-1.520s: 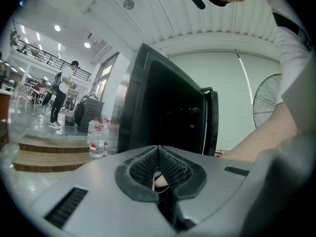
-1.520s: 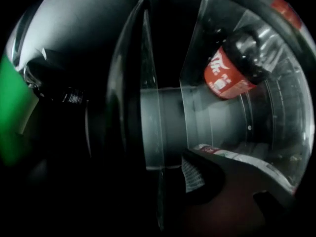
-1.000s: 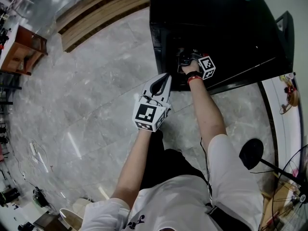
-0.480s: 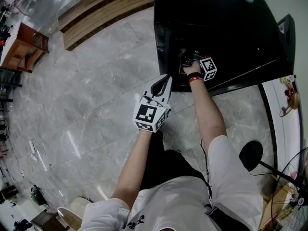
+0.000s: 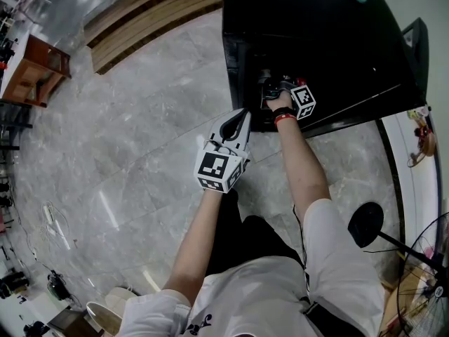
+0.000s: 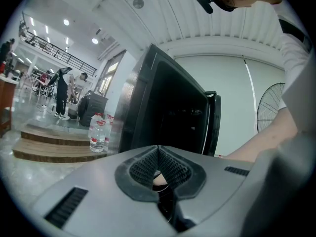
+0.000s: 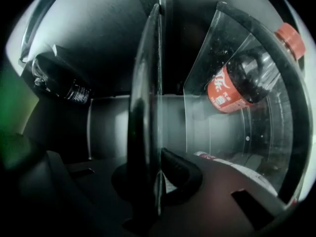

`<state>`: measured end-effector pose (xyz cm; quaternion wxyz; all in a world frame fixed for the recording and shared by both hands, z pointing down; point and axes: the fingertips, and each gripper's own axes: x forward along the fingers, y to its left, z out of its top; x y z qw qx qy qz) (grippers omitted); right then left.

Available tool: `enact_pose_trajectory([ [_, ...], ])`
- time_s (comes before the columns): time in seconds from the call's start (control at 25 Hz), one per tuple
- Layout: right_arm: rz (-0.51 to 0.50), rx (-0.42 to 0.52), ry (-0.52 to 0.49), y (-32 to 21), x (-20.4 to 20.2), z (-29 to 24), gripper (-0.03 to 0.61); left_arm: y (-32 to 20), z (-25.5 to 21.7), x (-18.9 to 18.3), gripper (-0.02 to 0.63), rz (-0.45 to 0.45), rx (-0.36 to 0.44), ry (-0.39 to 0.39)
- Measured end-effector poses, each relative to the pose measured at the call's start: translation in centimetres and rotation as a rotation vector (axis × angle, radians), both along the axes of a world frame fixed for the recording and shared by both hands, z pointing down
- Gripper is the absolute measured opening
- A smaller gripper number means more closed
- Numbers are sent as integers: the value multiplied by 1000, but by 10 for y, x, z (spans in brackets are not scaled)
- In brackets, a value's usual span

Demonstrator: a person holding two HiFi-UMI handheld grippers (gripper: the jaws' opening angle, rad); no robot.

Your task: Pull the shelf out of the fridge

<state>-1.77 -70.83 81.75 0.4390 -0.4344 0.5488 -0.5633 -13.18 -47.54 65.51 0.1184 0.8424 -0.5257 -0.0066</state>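
Note:
The black fridge stands open in front of me. My right gripper reaches into its dark inside. In the right gripper view the glass shelf runs edge-on down the middle of the picture. The right gripper has just been closing its jaws, and both pads now press on the shelf's front edge. A red-labelled cola bottle lies to one side of the shelf and a dark bottle to the other. My left gripper hangs outside the fridge, shut and empty.
The fridge door stands open to the right. Wooden steps with water bottles lie left of the fridge. A standing fan is at my right on the marble floor. People stand far off at the left.

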Motion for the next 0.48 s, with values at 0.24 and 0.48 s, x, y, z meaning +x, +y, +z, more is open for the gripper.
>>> enact_pose_trajectory([
  [0.24,0,-3,1,6,2,1,28,3,-1,6,17,8,-7,10],
  [0.48,1,-3,6,14,5,2,26,4,-2,7,17,3,-15,20],
])
